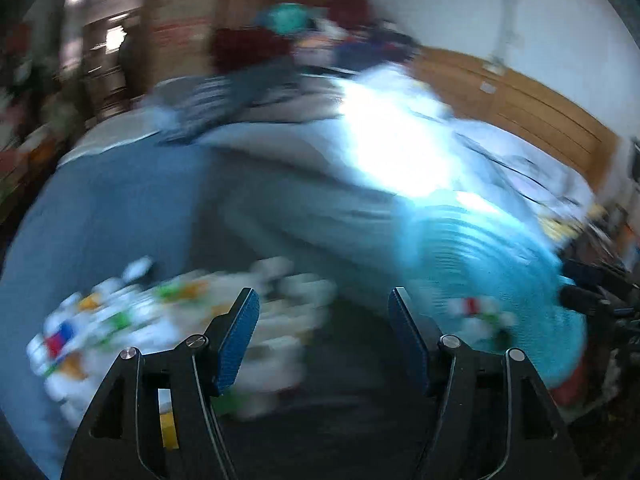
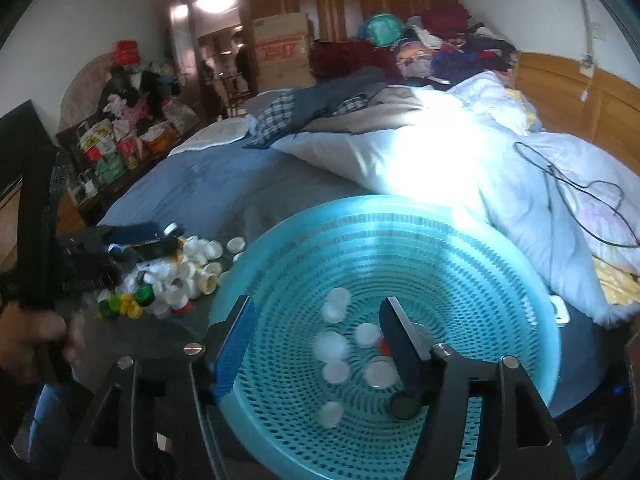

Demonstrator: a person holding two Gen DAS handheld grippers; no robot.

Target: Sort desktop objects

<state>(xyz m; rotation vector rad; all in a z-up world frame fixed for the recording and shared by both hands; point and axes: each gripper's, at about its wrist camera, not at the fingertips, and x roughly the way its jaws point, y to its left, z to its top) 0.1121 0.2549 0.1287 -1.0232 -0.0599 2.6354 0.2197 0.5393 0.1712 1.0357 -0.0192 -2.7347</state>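
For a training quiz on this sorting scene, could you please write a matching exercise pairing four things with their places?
Things:
1. teal basket
2. pile of bottle caps
3. dark green cap
4. black cable

Places:
A. inside the basket, near its front
B. on the white quilt, right of the basket
C. below the right gripper, whose jaws stand open and empty
D. on the bed, left of the basket

Pairs: 1-C, 2-D, 3-A, 4-B
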